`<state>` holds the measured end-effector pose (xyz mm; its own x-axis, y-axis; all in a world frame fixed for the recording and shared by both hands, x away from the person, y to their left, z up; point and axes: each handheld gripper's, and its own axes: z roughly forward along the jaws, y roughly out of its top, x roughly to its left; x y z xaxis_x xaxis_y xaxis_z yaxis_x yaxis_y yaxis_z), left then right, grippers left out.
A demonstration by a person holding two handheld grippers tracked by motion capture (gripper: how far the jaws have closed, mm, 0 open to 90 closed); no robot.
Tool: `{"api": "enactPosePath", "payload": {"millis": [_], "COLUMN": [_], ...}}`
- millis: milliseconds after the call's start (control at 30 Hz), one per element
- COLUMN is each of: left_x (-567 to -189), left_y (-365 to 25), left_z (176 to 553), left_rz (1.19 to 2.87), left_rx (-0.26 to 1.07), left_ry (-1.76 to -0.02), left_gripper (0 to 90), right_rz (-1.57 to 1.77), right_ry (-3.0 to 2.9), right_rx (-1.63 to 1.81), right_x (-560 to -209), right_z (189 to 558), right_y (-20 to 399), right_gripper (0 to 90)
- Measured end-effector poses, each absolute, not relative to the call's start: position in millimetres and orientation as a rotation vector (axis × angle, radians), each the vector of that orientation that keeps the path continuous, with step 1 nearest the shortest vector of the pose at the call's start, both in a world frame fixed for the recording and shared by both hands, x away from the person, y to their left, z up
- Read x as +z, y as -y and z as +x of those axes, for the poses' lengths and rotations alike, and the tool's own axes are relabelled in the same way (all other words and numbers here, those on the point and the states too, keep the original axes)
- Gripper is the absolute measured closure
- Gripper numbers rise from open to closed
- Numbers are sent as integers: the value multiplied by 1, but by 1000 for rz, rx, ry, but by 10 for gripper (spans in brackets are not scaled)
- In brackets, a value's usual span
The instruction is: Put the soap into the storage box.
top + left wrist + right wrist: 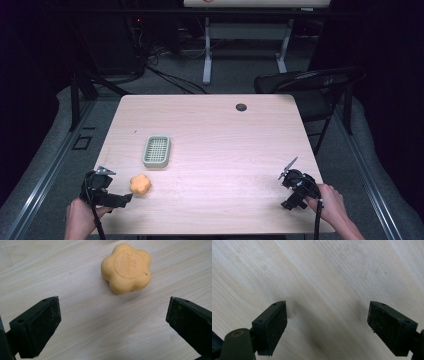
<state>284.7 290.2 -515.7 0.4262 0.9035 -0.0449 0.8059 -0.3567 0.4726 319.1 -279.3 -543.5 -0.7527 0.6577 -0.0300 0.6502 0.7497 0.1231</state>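
**A:** What is laid out on the table [215,125]?

**B:** A pale wooden top is seen from above. An orange flower-shaped soap [140,184] is taken as the landmark; it lies flat near the front left corner. Just behind it, slightly to its right, a pale green slotted soap dish [157,151] is set, apart from the soap. Far behind and to the right of the soap, a small dark round cap [241,107] is seen near the back edge.

**A:** Where are the grippers held?

**B:** The left gripper [122,199] is held by a hand just left of the soap, its tip close beside it. In the left gripper view, the soap [126,268] is shown ahead of the jaws, untouched, and the left gripper [112,325] is spread wide with nothing held. The right gripper [289,200] is held well to the right of the soap, by the right edge. In its own view the right gripper [327,325] is also spread wide, empty, over bare wood.
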Motion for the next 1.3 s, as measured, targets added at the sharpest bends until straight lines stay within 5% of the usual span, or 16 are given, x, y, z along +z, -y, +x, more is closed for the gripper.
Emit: {"api": "enactPosePath", "payload": {"millis": [1300], "left_x": [-541], "left_y": [-250], "left_z": [337], "left_rz": [2402], "left_rx": [253], "left_ry": [-1379], "left_gripper": [4], "right_rz": [1085], "right_ry": [-2871], "right_rx": [164], "right_x": [-545], "right_z": [320], "right_y": [277], "right_gripper": [157]}}
